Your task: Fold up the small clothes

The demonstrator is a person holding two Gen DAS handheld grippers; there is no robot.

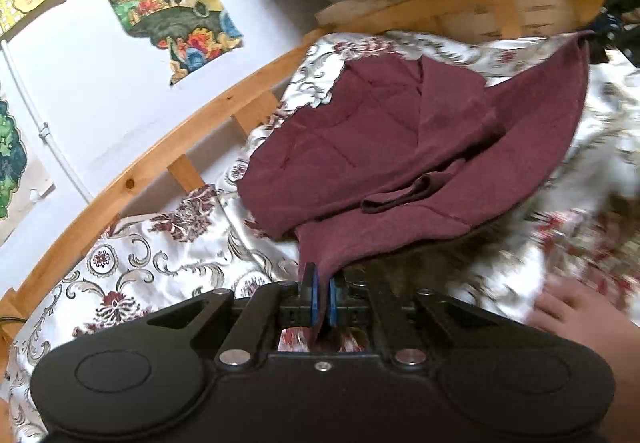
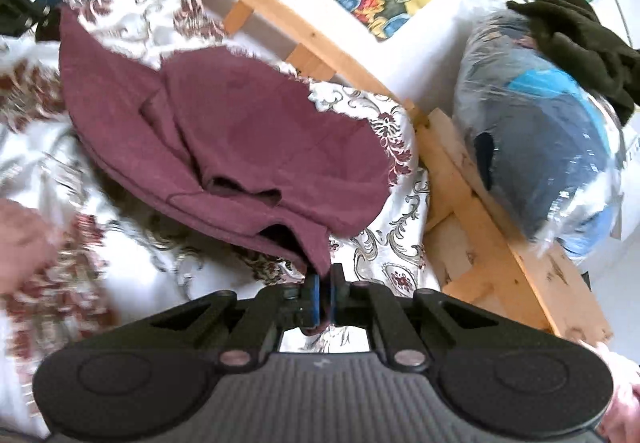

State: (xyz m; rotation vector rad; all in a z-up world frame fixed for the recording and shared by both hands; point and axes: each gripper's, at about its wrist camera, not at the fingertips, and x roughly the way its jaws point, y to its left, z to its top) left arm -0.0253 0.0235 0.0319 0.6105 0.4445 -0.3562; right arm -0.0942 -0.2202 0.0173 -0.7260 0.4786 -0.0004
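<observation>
The maroon garment (image 1: pixel 400 147) lies partly on the bed's patterned cover (image 1: pixel 132 263), in the middle of both views, its near edge raised off the cover. The left claw (image 1: pixel 320 295), at the bottom centre of its view, is closed on one corner. The right claw (image 2: pixel 325 295) is likewise clamped on another corner. A wooden bed rail (image 1: pixel 168 147) runs behind, with a plastic-wrapped bundle (image 2: pixel 552 147) at the right.
</observation>
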